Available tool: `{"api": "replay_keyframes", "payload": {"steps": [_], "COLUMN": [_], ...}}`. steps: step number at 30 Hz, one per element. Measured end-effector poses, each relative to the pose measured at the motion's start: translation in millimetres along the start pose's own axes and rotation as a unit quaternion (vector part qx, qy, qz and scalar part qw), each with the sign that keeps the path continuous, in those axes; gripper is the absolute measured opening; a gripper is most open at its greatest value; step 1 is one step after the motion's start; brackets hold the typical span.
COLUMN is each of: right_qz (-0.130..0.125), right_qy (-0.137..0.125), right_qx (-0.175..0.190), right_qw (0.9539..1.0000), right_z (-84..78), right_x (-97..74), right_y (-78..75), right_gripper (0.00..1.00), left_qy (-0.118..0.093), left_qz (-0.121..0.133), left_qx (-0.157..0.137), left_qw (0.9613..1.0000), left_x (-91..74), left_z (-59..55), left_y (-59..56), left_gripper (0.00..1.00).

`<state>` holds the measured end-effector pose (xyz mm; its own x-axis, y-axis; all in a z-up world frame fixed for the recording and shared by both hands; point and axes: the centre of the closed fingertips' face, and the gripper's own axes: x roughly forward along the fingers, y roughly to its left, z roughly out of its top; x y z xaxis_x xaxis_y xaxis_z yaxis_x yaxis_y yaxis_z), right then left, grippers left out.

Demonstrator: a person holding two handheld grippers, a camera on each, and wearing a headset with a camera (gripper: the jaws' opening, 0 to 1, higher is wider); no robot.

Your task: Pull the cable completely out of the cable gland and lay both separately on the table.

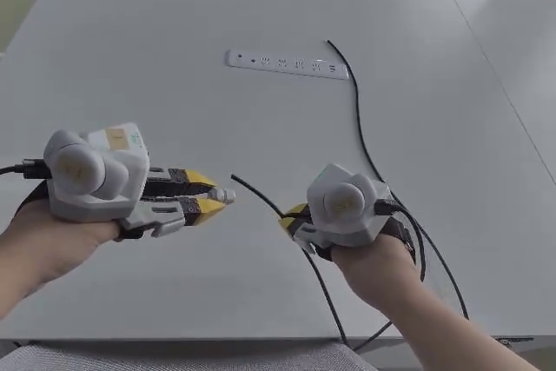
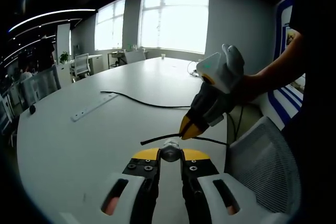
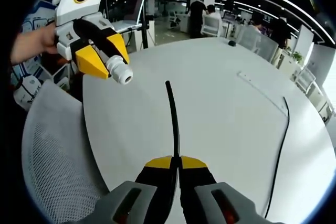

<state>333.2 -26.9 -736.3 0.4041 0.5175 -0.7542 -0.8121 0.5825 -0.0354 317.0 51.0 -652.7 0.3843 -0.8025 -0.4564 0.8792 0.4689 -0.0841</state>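
Note:
My left gripper [image 1: 208, 195] [image 2: 170, 153] is shut on a small grey-white cable gland [image 1: 222, 196] [image 2: 170, 150] [image 3: 119, 71], held above the white table. My right gripper [image 1: 291, 219] [image 3: 176, 160] is shut on a thin black cable [image 1: 256, 195] [image 3: 172, 116]. The cable's free end [image 1: 233, 177] sticks out toward the gland, a short gap apart from it, outside the gland. From the right gripper the cable trails back off the table's near edge [image 1: 326, 293]. In the left gripper view the right gripper [image 2: 190, 129] holds the cable [image 2: 155, 140] just beyond the gland.
A white power strip [image 1: 287, 64] [image 2: 94, 106] lies further back on the table [image 1: 156, 58], with a black cord [image 1: 358, 115] curving from it toward the near right edge. A mesh office chair [image 3: 58, 150] stands at the table's near side. People and desks are far behind.

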Motion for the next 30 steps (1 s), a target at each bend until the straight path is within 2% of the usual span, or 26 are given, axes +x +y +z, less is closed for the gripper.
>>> {"api": "replay_keyframes", "payload": {"steps": [9, 13, 30], "right_qz": [-0.005, -0.006, -0.023], "right_qy": [0.000, 0.000, -0.011], "right_qx": [0.001, -0.004, -0.002], "right_qw": [1.0000, 1.0000, 0.9997], "right_z": [0.1, 1.7, 36.8], "right_x": [-2.0, -2.6, 1.6], "right_y": [-3.1, -7.1, -39.6], "right_gripper": [0.00, 0.00, 0.00], "left_qy": [0.001, 0.004, 0.010], "left_qz": [-0.003, -0.004, -0.002], "left_qx": [-0.001, -0.001, -0.013], "left_qw": [1.0000, 1.0000, 0.9999], "left_x": [1.0, 2.5, 5.2], "left_z": [-2.0, -7.3, -31.5], "left_y": [-1.9, -3.3, -6.6], "left_gripper": [0.15, 0.15, 0.16]}}
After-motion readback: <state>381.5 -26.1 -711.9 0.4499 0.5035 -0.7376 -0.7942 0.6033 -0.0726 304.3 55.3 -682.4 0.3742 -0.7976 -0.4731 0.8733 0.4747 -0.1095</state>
